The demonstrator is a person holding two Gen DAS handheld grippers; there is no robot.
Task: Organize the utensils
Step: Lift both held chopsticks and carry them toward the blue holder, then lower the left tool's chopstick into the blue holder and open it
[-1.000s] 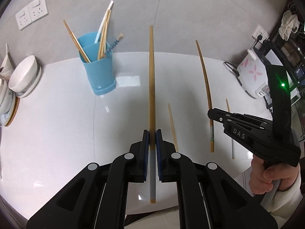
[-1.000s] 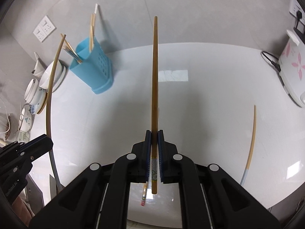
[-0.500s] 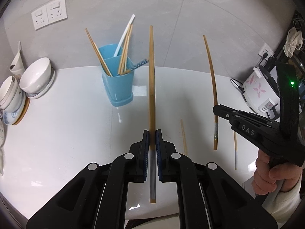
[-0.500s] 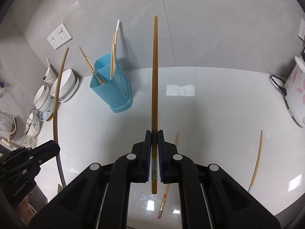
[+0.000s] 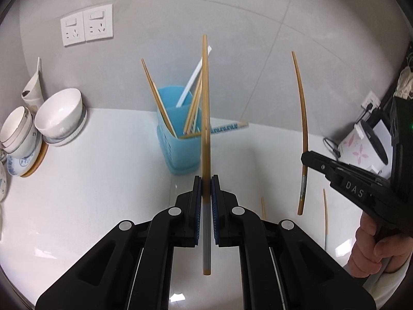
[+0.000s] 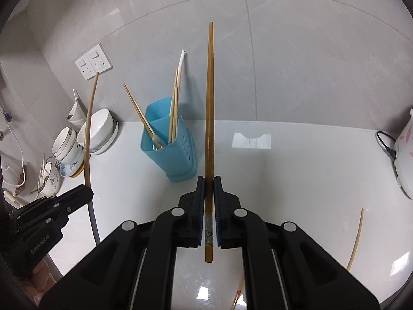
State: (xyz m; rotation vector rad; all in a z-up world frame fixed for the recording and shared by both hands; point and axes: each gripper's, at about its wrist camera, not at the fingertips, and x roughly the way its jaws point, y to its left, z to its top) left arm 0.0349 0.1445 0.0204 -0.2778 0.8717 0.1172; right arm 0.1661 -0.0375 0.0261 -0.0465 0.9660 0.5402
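A blue utensil holder stands on the white counter and holds several chopsticks. My left gripper is shut on a brown chopstick with a grey ribbed end, pointing up toward the holder. My right gripper is shut on another brown chopstick with a patterned end. The right gripper also shows in the left wrist view, and the left gripper in the right wrist view. Both are lifted above the counter, short of the holder.
Loose chopsticks lie on the counter. Stacked white bowls and cups stand at the left. A rice cooker with its cord sits at the right. Wall sockets are behind.
Both grippers have risen and moved toward the blue holder, each still holding its chopstick. The holder now looks larger and nearer the centre.
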